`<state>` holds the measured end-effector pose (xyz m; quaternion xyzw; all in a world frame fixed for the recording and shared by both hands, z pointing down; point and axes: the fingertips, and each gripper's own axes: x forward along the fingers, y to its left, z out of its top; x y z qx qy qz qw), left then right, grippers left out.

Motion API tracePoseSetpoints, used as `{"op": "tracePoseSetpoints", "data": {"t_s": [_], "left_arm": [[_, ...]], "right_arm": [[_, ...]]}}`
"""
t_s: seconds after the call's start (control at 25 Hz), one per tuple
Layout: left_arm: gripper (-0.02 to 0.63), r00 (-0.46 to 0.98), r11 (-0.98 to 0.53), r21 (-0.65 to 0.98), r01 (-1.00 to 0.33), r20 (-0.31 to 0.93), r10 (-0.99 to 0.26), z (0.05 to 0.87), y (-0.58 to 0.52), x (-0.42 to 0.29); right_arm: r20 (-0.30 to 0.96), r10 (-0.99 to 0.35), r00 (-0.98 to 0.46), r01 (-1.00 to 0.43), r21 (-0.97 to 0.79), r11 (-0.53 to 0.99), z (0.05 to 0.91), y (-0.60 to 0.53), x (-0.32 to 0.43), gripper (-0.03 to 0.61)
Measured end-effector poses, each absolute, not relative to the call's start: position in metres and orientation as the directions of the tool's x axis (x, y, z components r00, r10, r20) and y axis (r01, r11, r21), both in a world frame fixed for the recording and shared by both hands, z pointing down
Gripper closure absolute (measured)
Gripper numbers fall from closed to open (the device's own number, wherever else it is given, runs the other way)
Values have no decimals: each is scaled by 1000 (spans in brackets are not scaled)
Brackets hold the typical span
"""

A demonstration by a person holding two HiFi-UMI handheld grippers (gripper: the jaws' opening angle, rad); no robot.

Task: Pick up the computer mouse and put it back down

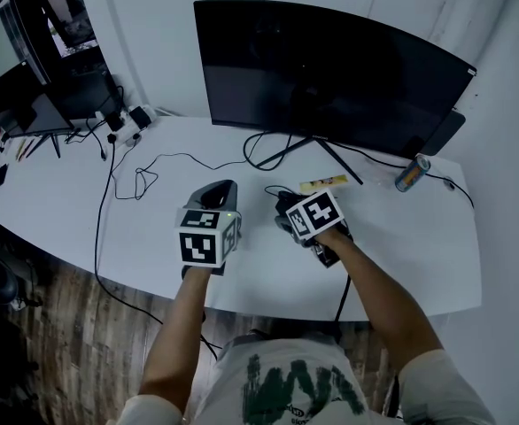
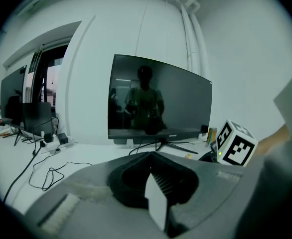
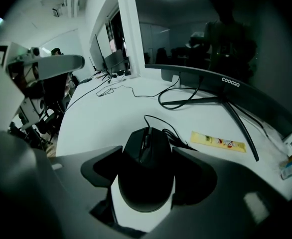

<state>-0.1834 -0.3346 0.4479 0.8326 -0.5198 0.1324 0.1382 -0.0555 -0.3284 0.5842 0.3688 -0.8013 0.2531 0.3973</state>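
Observation:
The black computer mouse sits between the jaws of my right gripper, whose pads press on both of its sides. Its cable runs ahead over the white desk. The mouse appears to be held a little above the desk. In the head view the right gripper is at mid desk in front of the monitor stand, and only a dark edge of the mouse shows past the marker cube. My left gripper hovers just to its left, its jaws together with nothing in them.
A wide curved monitor stands at the back of the desk. A yellow packet lies by its stand and a drink can at the right. Loose cables and a power strip lie at the left.

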Motion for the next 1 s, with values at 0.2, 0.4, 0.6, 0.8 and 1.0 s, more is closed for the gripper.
{"op": "tracePoseSetpoints", "data": {"t_s": [0.2,0.4,0.6,0.8,1.0], "left_arm": [[611,428,-426,87,-900,360,-829,441,-329,-172],[611,423,-422,84,-903,359,-832,434,-323,-162],[610,408,-409,79,-909,359,-839,427,-315,-155],[611,380,-381,73,-922,359,-852,418,-305,-147],[611,341,-343,61,-937,361,-868,410,-290,-144]], "right_arm": [[779,-448,-439,-804,-118,583,561,-330,-47,265],[737,-491,-464,-810,-128,573,538,-330,-40,267],[698,-517,-495,-802,-138,581,515,-329,-34,267],[658,-541,-523,-789,-135,599,492,-327,-27,265],[602,-564,-566,-773,-149,617,468,-325,-26,267]]}}
